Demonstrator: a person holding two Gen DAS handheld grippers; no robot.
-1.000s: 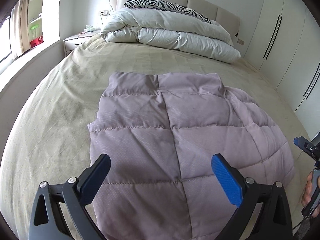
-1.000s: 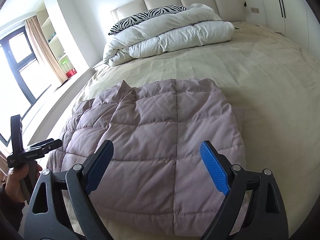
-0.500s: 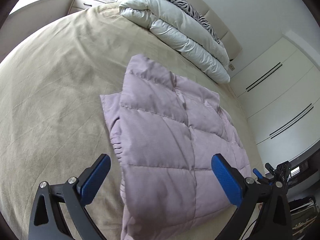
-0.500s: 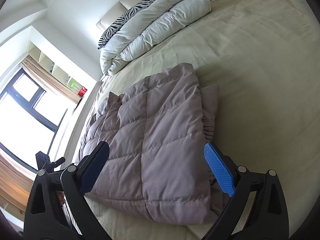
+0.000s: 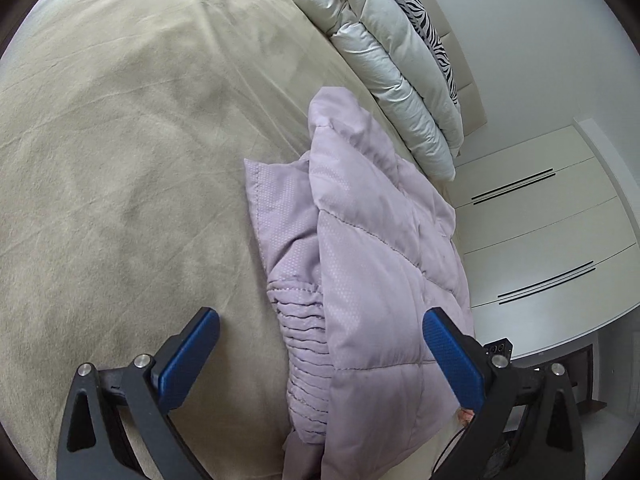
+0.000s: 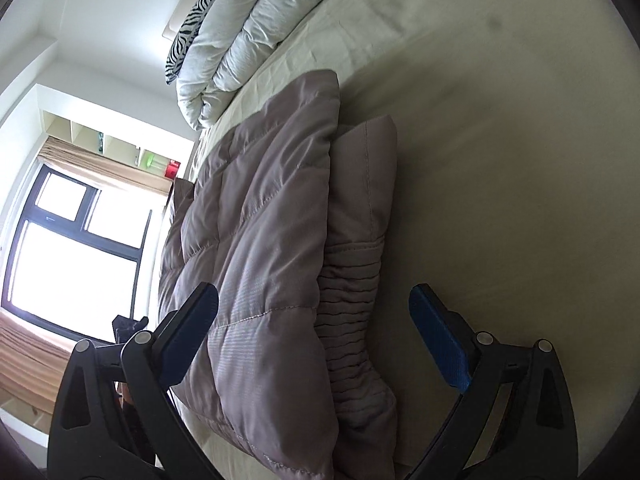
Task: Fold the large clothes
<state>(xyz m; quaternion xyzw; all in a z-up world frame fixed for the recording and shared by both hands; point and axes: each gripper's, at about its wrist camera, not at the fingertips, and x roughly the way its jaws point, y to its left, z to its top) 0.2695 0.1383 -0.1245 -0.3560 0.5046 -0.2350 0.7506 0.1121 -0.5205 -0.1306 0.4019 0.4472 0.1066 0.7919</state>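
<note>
I see the quilted jacket (image 5: 372,280) lying folded on the bed (image 5: 120,160), a pale lilac-grey puffer with stitched square panels. Its padded body is doubled over flat, and from each side a sleeve (image 5: 288,232) sticks out beneath the top layer, ending in a ribbed, gathered cuff (image 6: 352,320). I make out its near edge lying close to the foot of the mattress.

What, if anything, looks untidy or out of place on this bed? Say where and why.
The folded quilted jacket isn't neat: a sleeve with its ribbed cuff sticks out beyond the folded edge on each side, also visible in the right wrist view. Nothing looks spilled or damaged.
</note>
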